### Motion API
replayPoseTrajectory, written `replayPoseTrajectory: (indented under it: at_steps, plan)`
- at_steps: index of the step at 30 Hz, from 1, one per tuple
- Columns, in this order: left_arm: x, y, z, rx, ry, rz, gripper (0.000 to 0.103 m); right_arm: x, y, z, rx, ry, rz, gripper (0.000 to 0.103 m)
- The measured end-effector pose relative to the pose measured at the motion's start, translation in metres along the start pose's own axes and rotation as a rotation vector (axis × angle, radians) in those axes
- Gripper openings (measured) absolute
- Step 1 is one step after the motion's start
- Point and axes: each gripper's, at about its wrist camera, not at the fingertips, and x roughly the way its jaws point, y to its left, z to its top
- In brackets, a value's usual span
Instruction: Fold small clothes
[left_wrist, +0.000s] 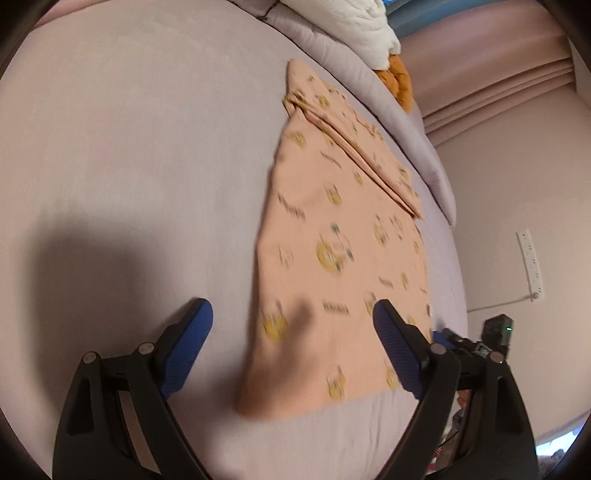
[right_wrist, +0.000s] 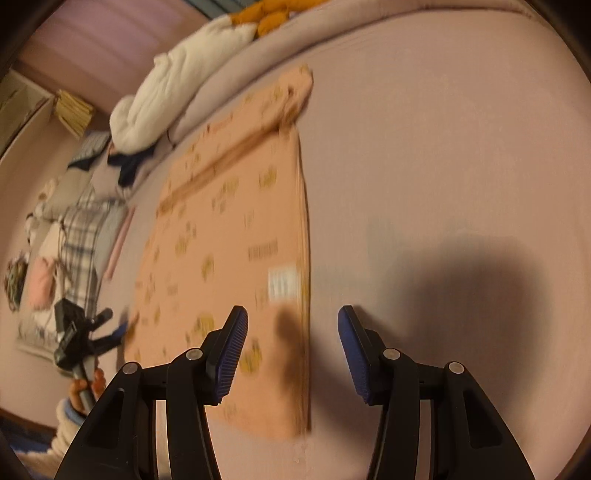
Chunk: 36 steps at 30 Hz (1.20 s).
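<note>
Both grippers hang released over the bed (left_wrist: 129, 166), left gripper (left_wrist: 291, 328) and right gripper (right_wrist: 291, 332) empty-jawed, the folded peach garment (left_wrist: 332, 258) flat towards twelve o'clock of them.

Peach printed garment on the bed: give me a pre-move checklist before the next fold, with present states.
1. Peach printed cotton garment lies flat on the lilac bedsheet: ok.
2. Sleeve already folded over the body: ok.
3. Left tool open, nothing between its pads: ok.
4. Right tool open, holding nothing: ok.
5. Folded edges neatly aligned: cannot tell, both views blurred.
6. White fluffy blanket clear of the garment: ok.
</note>
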Motion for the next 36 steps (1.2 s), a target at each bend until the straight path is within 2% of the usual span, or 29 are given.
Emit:
replayPoseTrajectory:
  at_steps: [1,4,9,12,14,15,17,18,20,21,22,24,27,28,29,32,33,36]
  plan:
    - [0.001,-0.001,-0.006,-0.002,0.012,-0.026,0.088,0.003,-0.001,-0.006,0.009,0.027,0.008,0.051]
    - [0.01,-0.005,-0.003,0.015,0.043,-0.034,0.088,0.008,0.0,-0.013,0.012,0.043,0.052,0.051]
    - [0.038,-0.007,0.025,-0.057,0.077,-0.161,0.088,0.024,0.005,-0.001,0.001,0.053,0.111,0.051]
    - [0.045,-0.013,0.029,-0.054,0.076,-0.163,0.079,0.033,0.008,0.007,0.018,0.047,0.156,0.051]
    - [0.043,-0.014,0.028,-0.052,0.086,-0.164,0.058,0.036,0.011,0.008,0.018,0.047,0.165,0.051]
    - [0.043,-0.014,0.022,-0.041,0.101,-0.148,0.052,0.036,0.013,0.008,0.014,0.047,0.166,0.051]
    - [0.039,-0.01,0.013,-0.027,0.121,-0.133,0.031,0.031,0.014,0.003,-0.006,0.059,0.164,0.046]
    - [0.036,-0.007,0.006,-0.026,0.126,-0.124,0.025,0.029,0.013,0.0,-0.013,0.069,0.165,0.042]
    - [0.03,0.002,-0.003,-0.052,0.128,-0.121,0.007,0.027,0.011,-0.009,-0.026,0.092,0.166,0.032]
    - [0.03,0.007,-0.006,-0.069,0.127,-0.125,0.005,0.025,0.009,-0.012,-0.035,0.095,0.16,0.025]
    - [0.028,0.012,-0.009,-0.089,0.126,-0.138,0.003,0.024,0.008,-0.015,-0.042,0.096,0.15,0.016]
    - [0.024,0.019,-0.011,-0.121,0.121,-0.177,0.002,0.024,0.003,-0.018,-0.044,0.101,0.142,0.01]
    - [0.02,0.018,-0.007,-0.145,0.122,-0.233,0.001,0.021,-0.002,-0.015,-0.012,0.114,0.189,0.01]
    - [0.016,0.016,-0.002,-0.164,0.1,-0.303,0.001,0.02,-0.001,-0.012,0.0,0.114,0.227,0.009]
    - [0.012,0.013,0.001,-0.167,0.081,-0.343,0.001,0.017,0.0,-0.01,0.009,0.097,0.283,0.009]
    - [0.0,0.002,0.02,-0.182,-0.005,-0.466,0.001,0.0,0.008,0.004,0.02,0.0,0.436,0.009]
    - [-0.002,-0.002,0.027,-0.188,-0.028,-0.495,0.001,-0.005,0.012,0.012,0.023,-0.037,0.48,0.009]
    - [-0.003,-0.016,0.057,-0.18,-0.093,-0.544,0.001,-0.014,0.026,0.037,-0.007,-0.105,0.526,0.009]
